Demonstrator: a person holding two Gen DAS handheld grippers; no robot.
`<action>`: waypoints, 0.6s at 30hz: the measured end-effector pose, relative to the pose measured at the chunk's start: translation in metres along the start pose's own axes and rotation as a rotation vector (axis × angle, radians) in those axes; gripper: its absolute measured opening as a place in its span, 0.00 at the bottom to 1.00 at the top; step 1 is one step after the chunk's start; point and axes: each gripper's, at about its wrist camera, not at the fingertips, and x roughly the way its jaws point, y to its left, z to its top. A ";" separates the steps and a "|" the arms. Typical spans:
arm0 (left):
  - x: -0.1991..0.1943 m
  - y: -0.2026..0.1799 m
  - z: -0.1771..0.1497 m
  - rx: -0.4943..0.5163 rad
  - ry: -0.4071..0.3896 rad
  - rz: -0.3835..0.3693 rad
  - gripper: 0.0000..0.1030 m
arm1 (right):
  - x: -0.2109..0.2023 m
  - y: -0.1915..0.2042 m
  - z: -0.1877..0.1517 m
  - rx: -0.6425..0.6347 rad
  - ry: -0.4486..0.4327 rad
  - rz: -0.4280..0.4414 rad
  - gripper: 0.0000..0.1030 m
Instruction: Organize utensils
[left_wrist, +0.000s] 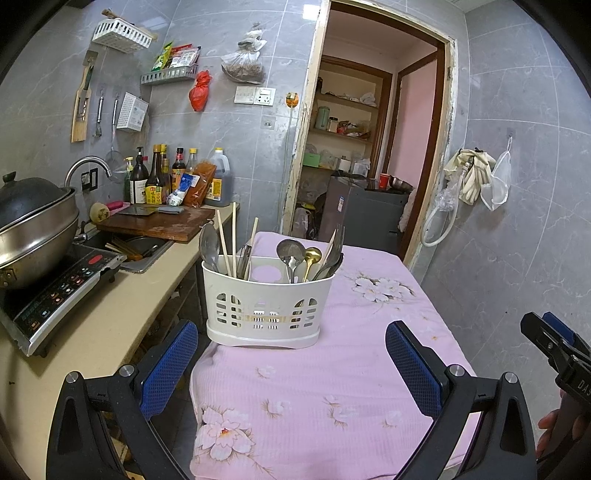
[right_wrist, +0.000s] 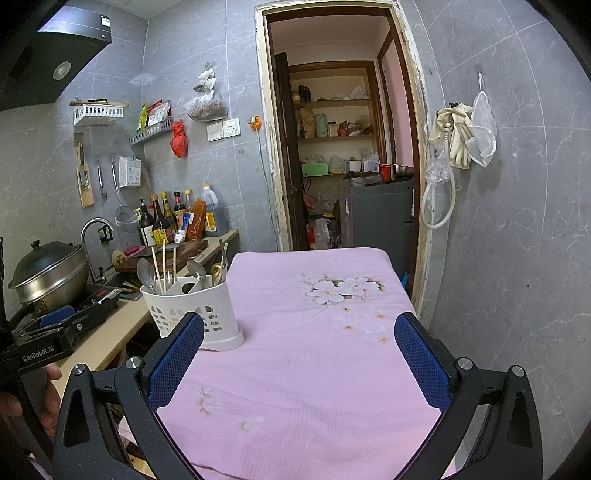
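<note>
A white slotted utensil holder (left_wrist: 264, 308) stands on the pink flowered cloth (left_wrist: 332, 387) near the table's left edge. Its left side holds a spoon and several chopsticks (left_wrist: 231, 242); its right side holds a steel ladle-spoon (left_wrist: 290, 251), a gold spoon (left_wrist: 312, 256) and dark utensils. My left gripper (left_wrist: 291, 365) is open and empty, just in front of the holder. My right gripper (right_wrist: 299, 354) is open and empty above the cloth (right_wrist: 314, 350), with the holder (right_wrist: 195, 314) to its left. Each gripper shows at the edge of the other's view.
A counter (left_wrist: 122, 314) runs along the left with an induction hob (left_wrist: 55, 295), a steel wok with lid (left_wrist: 33, 221), a sink, a cutting board (left_wrist: 159, 223) and sauce bottles (left_wrist: 177, 177). An open doorway (left_wrist: 369, 147) lies behind the table. Gloves and a hose hang on the right wall (left_wrist: 469, 177).
</note>
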 end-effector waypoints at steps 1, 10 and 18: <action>0.000 -0.001 0.000 0.000 0.000 0.001 0.99 | 0.000 0.000 0.000 0.000 0.000 0.000 0.99; 0.000 0.000 0.000 -0.001 0.001 0.001 0.99 | 0.000 0.001 0.000 0.000 0.000 0.000 0.99; 0.000 0.001 0.000 -0.001 0.000 0.000 0.99 | 0.000 0.001 0.000 -0.001 0.000 -0.001 0.99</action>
